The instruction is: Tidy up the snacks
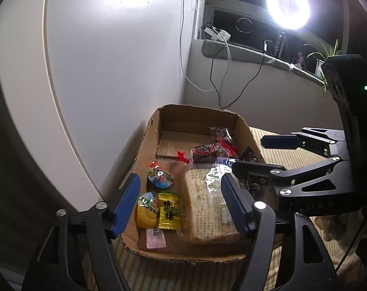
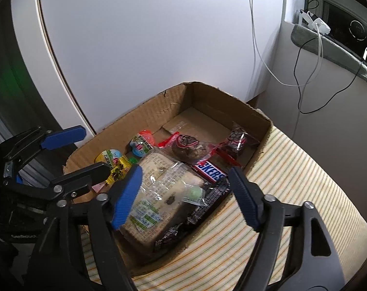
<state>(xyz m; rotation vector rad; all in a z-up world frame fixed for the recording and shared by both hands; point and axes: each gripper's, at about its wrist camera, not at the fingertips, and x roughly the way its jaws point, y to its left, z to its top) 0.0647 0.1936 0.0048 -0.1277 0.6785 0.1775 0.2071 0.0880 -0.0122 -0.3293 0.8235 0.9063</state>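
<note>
At the bottom of both views, the left gripper (image 1: 181, 205) and right gripper (image 2: 184, 195) hover with fingers spread wide, holding nothing, above the cardboard box (image 1: 147, 145). Inside lie the cracker pack (image 1: 207, 206), yellow candy (image 1: 167, 207) and Snickers bar (image 2: 211, 172).

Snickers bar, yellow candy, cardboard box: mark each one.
Snickers bar (image 2: 211, 172), right wrist view, on its printed logo.
Yellow candy (image 1: 168, 210), left wrist view, wrapper middle.
Cardboard box (image 2: 159, 108), right wrist view, left wall.
</note>
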